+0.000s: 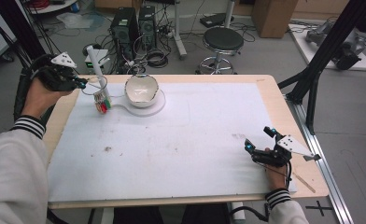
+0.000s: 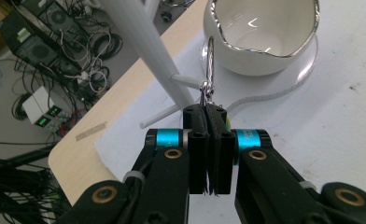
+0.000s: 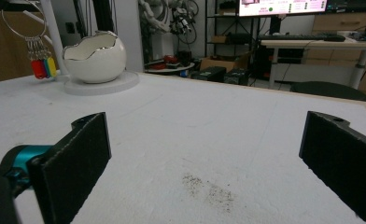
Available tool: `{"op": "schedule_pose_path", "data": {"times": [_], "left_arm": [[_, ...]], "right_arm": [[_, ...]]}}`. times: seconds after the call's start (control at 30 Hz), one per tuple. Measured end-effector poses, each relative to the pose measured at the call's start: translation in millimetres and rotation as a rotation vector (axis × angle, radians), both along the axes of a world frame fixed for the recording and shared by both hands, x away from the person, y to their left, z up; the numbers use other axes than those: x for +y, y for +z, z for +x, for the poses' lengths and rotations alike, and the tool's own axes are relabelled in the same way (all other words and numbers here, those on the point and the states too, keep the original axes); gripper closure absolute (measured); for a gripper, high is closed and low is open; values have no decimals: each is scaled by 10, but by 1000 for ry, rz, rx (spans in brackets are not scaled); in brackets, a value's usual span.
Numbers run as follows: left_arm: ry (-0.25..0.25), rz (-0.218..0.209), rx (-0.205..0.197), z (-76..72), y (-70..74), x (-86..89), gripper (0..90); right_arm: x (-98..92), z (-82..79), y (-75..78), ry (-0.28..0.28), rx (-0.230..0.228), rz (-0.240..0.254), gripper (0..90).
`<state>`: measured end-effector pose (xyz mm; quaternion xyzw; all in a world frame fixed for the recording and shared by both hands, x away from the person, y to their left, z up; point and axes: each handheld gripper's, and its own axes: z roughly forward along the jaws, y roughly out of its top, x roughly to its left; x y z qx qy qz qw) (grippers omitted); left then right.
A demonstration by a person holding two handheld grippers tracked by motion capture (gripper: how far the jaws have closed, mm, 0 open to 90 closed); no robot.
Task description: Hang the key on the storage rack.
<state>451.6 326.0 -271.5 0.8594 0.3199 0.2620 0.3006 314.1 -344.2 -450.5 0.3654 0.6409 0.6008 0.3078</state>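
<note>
- Two grippers on record. Left gripper (image 2: pixel 208 114): jaws pressed together on the key ring (image 2: pixel 211 63), pinching it at its lower end where the small links gather. Right gripper (image 1: pixel 260 140): jaws spread wide, nothing between them, resting near the right edge of the white mat (image 1: pixel 172 140), well apart from everything else.
- One key ring with coloured tags (image 3: pixel 43 67): hangs beside the white stand (image 1: pixel 98 70) at the far left corner of the table; whether the loop sits over a peg (image 2: pixel 186 80) or just beside it cannot be told.
- One white bowl (image 1: pixel 142 89): on the stand's round base (image 1: pixel 157 106), just beside the ring.
- Risk, as judged: the thin wire could slip from the flat pads if pulled sideways; the loop could snag the peg and tip the stand; a swinging ring could strike the bowl.
</note>
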Motion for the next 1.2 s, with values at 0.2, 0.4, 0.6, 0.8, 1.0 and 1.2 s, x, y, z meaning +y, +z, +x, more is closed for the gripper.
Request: {"op": "schedule_pose_path", "data": {"times": [0.2,0.4,0.6,0.8,1.0,1.2], "left_arm": [[45,-22,49,85,-53,42,875],[59,-38,62,138,-87,36,875],[82,-43,88,173,-136,38,874],[100,-37,88,175,-181,48,873],[127,-31,84,170,-231,50,872],[143,17,46,144,-328,39,773]], "right_arm": [[1,0,-1,0,-2,-2,16],[0,2,-1,3,-7,-7,16],[1,1,-1,1,-2,-1,16],[0,1,-1,1,-2,-2,16],[1,1,0,1,-2,0,16],[0,1,0,3,-6,-4,16]]}}
